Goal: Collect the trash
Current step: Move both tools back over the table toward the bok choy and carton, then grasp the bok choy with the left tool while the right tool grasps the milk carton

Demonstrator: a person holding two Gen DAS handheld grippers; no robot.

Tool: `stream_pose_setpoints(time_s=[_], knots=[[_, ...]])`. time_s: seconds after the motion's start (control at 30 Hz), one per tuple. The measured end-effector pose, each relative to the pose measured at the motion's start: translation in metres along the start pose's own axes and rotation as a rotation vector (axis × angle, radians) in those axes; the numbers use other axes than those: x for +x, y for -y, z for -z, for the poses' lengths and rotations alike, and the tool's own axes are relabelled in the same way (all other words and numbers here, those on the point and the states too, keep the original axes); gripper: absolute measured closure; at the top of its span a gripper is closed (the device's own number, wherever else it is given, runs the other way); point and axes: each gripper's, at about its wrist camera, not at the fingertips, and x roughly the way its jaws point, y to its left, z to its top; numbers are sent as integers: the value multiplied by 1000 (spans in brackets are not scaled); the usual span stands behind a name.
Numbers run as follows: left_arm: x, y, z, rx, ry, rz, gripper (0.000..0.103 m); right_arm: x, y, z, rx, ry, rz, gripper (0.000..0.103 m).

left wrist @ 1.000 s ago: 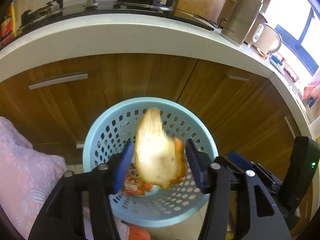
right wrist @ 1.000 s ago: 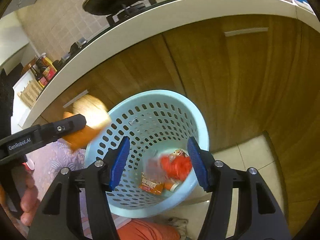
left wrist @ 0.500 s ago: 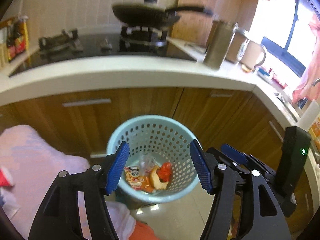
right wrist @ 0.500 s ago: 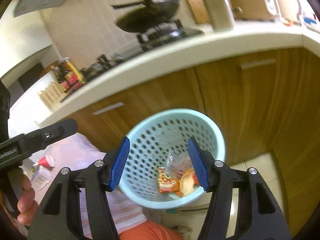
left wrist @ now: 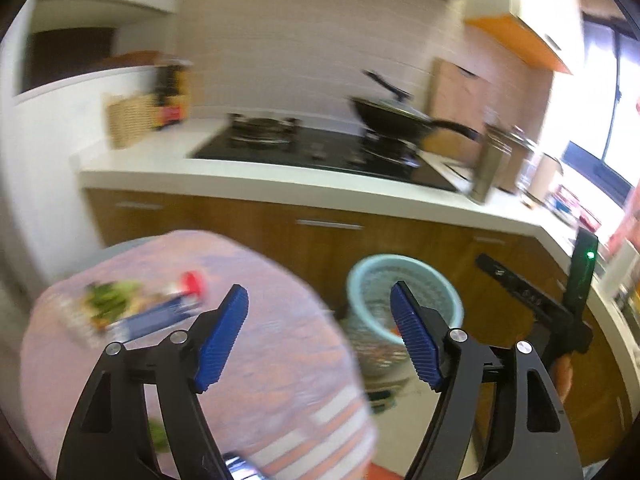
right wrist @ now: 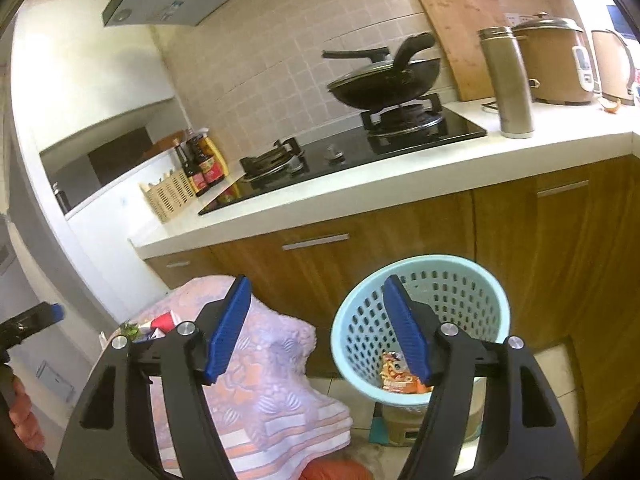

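Two grippers: left gripper and right gripper, jaws opening, nothing between them; both empty, likely going for more trash.
Counter: smooth white slab over wood-grain cabinets.
Cloth: soft pink patterned cover draped over a low rounded surface, serving as the pickup area.
Basket: pale blue perforated plastic, round, on the floor against the cabinets; wrappers at the bottom.
Remaining trash: small red-capped and green bits lying on the cloth, blurred.

wrist views downward; both share basket
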Motion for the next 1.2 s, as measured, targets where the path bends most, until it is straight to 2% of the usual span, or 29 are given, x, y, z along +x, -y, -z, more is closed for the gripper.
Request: stream_pose_setpoints(time_s=[0.17,0.3,0.53,0.63,0.7,0.8,1.07,1.2], knots=[[-44,-65,29,-81,39,-186,31,19,-22,7,-21,-42,-40,38],[-60,-101,52,-140,34,-286,31,38,-53,14,-76,-80,-85,38],[-45,-145,103,-238,-80,-330,31,73,-112,45,-205,-187,-163,38],[-30,-161,123,-299,-135,-309,31,84,-134,57,-250,-220,-194,38],[-15,-161,133,-301,-164,-306,31,93,-148,63,-272,-240,-210,38],[8,-162,146,-293,-207,-348,31,103,-170,73,-323,-260,-237,38],[52,-180,162,-404,-212,-292,31,137,-220,100,-439,-310,-288,38],[63,-177,161,-381,-192,-339,35,156,-238,108,-484,-334,-313,38]])
